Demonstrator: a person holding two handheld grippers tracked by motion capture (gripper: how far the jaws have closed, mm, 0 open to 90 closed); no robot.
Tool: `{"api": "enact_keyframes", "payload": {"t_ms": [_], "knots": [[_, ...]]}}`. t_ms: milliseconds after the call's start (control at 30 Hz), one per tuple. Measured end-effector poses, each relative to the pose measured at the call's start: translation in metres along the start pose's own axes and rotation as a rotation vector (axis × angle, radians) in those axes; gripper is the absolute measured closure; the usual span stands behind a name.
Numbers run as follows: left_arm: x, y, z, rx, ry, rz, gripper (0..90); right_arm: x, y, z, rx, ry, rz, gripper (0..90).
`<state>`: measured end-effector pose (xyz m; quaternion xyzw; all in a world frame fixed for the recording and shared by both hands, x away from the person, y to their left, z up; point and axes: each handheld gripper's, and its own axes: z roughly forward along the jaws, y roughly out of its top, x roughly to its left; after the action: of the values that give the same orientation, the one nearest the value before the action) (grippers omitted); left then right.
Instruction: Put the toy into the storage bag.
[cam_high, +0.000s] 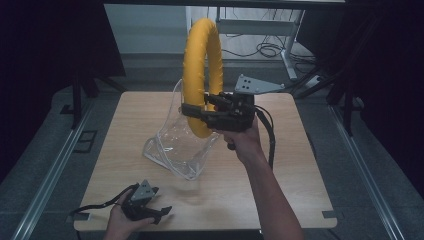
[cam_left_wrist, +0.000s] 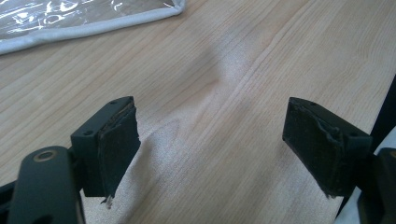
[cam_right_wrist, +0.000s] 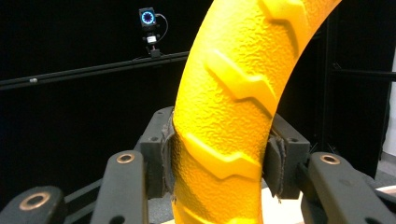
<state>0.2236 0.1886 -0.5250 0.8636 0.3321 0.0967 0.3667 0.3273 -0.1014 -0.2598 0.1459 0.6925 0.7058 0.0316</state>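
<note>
Dark walls and black stands close in a light wooden table (cam_high: 280, 200), with grey floor and cables past its far edge. Near the front left corner the left gripper (cam_high: 159, 212) rests low in a hand, its jaws spread wide with only bare wood grain between them. Toward the middle of the table lies a clear plastic bag (cam_high: 177, 145) with pale piping, crumpled and partly standing open. Rising out of it is a yellow ring (cam_high: 200, 70), upright on edge, its long axis running up and away from the table's middle toward the far edge. Its skin is pebbled, with raised zigzag tread bars (cam_right_wrist: 243, 84). The right gripper (cam_high: 192, 111) clamps the ring's lower part, one pad pressed on each side, held by the hand (cam_high: 245, 142) right of centre.
</note>
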Motion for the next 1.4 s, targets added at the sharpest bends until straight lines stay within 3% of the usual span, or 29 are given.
{"api": "enact_keyframes", "payload": {"t_ms": [400, 900, 1400], "knots": [[0.0, 0.0, 0.0, -0.001, 0.0, 0.0, 18.3, 0.003, -0.001, 0.013, -0.006, 0.047, 0.008, 51.5], [-0.001, -0.001, 0.0, 0.012, 0.001, 0.008, 18.3, 0.0, -0.017, 0.033, 0.013, 0.096, 0.039, 51.4], [-0.002, -0.002, 0.002, 0.014, 0.001, 0.009, 18.3, -0.002, -0.031, 0.044, 0.045, 0.113, 0.062, 51.4]]}}
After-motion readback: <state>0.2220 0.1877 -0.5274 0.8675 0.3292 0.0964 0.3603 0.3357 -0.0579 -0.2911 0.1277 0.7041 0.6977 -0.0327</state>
